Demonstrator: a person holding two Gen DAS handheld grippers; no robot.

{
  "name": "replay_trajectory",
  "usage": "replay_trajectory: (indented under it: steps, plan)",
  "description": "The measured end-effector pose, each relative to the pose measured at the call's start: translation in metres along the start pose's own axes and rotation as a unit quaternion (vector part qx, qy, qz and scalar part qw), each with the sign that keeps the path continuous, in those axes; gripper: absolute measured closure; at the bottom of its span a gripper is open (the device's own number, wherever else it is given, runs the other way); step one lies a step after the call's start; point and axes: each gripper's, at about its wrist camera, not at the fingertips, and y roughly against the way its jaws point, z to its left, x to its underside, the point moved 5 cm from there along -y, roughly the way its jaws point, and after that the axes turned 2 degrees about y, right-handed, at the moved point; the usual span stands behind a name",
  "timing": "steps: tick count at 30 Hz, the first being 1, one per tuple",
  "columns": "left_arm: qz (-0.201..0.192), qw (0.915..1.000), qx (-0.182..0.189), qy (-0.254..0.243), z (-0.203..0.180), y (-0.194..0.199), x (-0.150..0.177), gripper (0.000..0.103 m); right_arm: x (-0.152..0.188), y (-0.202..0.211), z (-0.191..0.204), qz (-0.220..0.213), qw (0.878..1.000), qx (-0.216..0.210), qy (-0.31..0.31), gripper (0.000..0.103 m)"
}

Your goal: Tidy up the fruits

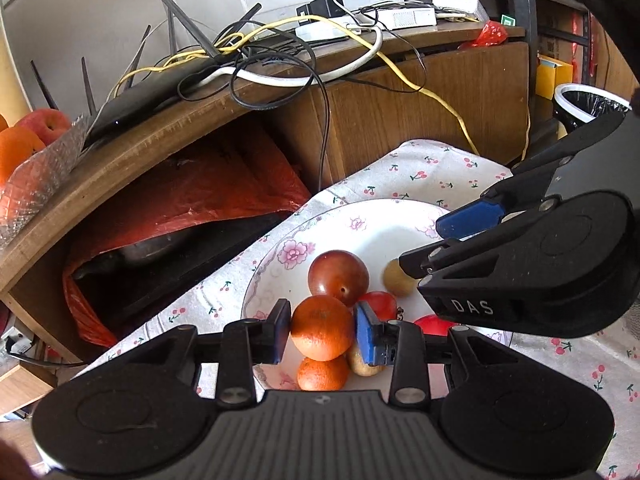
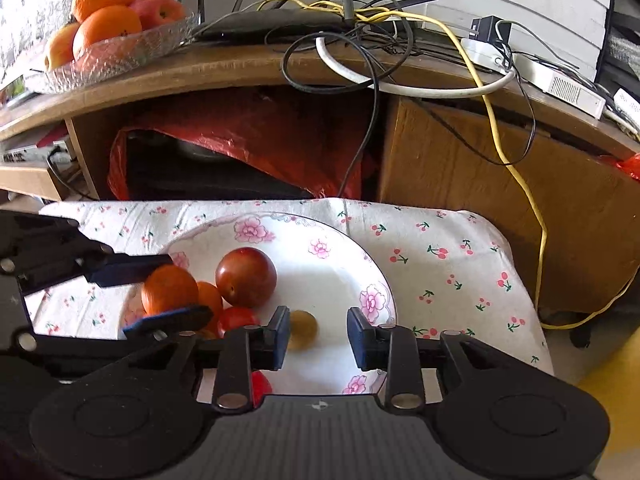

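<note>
My left gripper [image 1: 323, 330] is shut on an orange [image 1: 322, 327] and holds it above the flowered plate [image 1: 372, 216]; the same orange shows in the right wrist view [image 2: 170, 290]. On the plate lie a dark red plum [image 1: 338, 278], a second orange [image 1: 322, 374], a small yellow-brown fruit [image 1: 396, 280] and red fruits [image 1: 382, 304]. My right gripper [image 2: 318, 338] is open and empty, low over the plate, with the yellow-brown fruit [image 2: 303, 328] next to its left finger. In the left wrist view the right gripper [image 1: 452, 240] comes in from the right.
The plate sits on a cherry-print cloth [image 2: 440, 264]. Behind is a wooden desk [image 2: 460, 160] with tangled cables [image 2: 372, 40] and a router. A glass bowl [image 2: 120, 48] with oranges and apples stands on the desk at left. A red bag [image 2: 248, 136] fills the shelf below.
</note>
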Motion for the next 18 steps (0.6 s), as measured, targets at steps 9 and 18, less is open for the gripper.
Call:
replay_trajectory:
  steps: [9,18]
  plan:
    - [-0.011,0.9997,-0.007,0.018,0.011,0.008,-0.007,0.056,-0.003,0.006,-0.005,-0.007,1.000,0.004,-0.009,0.076]
    - [-0.025,0.9984,-0.023,0.045,0.028,0.030,-0.012,0.051,-0.003,0.020,-0.008,-0.011,1.000,0.011,-0.021,0.075]
